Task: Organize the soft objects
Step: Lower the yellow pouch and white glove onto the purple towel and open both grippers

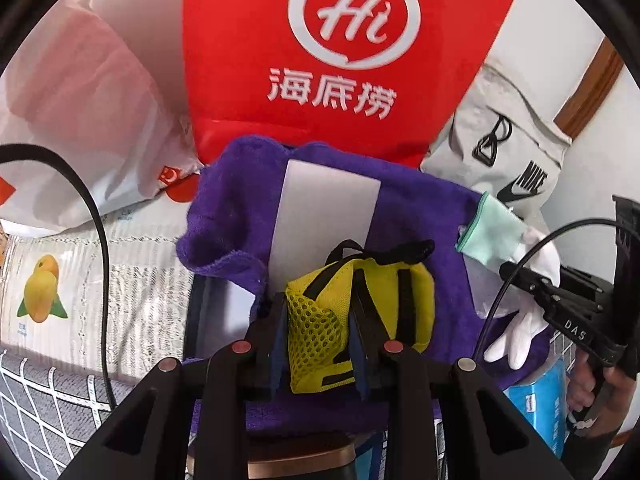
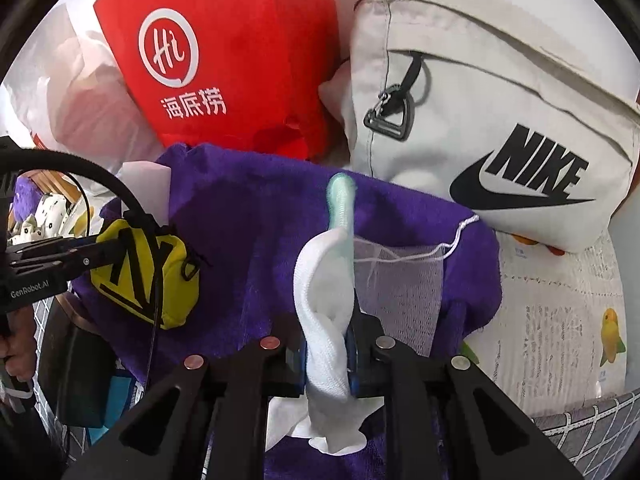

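- The left gripper (image 1: 320, 344) is clamped narrow on a small yellow pouch (image 1: 360, 320) with black straps and a mesh panel; the blue pads (image 1: 280, 340) pinch the mesh side, and the rest of the pouch bulges beyond the fingertips.
- The pouch looks light and squashy, and it gives under the pads. The mesh is grippy, so it should not slide out, but the loose black straps (image 1: 384, 250) dangling past the tips could snag on things.
- Its best hold is probably where it is now, across the padded body; a strap alone would let it swing.
- The right gripper (image 2: 328, 356) is closed on a white knit glove (image 2: 324, 304) with a mint-green cuff (image 2: 340, 204). The cuff stands up ahead of the tips, while the glove's fingers hang limp behind and below the jaws.
- The glove is thin, floppy and very light. Held at mid-length it droops at both ends, so I judge it will drape and fold rather than keep any shape when set down.
- A purple towel (image 2: 248, 200) lies directly ahead of and beneath both grippers, with a white mesh drawstring bag (image 2: 404, 276) on it just right of the right gripper's tips.
- Beyond the towel stand a red bag (image 1: 340, 60) and a pale Nike bag (image 2: 500, 120).
- The mesh bag looks flimsy and easy to catch on a fingertip.
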`<move>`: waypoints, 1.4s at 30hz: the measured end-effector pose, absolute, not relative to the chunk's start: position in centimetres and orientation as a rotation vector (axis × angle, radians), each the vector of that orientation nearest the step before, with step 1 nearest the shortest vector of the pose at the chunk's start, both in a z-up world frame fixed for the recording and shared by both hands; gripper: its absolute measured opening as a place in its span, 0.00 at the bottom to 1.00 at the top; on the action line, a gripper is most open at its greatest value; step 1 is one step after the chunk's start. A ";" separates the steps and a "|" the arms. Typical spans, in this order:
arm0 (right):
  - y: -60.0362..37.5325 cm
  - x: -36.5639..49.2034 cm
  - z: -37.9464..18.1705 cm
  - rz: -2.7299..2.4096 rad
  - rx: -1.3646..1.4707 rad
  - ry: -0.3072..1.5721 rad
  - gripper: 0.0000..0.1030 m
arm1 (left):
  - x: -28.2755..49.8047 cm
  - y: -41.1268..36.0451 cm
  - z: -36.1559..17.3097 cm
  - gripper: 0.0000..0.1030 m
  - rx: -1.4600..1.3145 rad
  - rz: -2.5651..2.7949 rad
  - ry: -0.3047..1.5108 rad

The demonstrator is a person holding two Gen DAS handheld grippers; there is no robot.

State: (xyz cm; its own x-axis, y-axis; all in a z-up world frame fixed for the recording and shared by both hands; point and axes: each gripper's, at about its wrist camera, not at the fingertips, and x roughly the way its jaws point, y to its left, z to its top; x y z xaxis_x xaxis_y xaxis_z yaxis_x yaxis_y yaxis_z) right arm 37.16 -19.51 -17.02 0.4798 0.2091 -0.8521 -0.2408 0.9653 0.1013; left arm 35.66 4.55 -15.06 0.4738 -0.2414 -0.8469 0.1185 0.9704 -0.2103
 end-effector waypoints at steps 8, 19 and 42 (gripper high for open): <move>-19.7 37.2 -17.7 0.260 -0.035 1.074 0.22 | 35.7 3.8 -15.6 0.28 -0.108 -0.203 1.071; -19.5 36.9 -17.2 0.272 -0.039 1.083 0.46 | 35.4 2.4 -16.1 0.36 -0.070 -0.200 1.090; -19.1 34.3 -14.7 0.306 -0.029 1.002 0.50 | 34.2 3.1 -14.3 0.54 -0.071 -0.172 1.048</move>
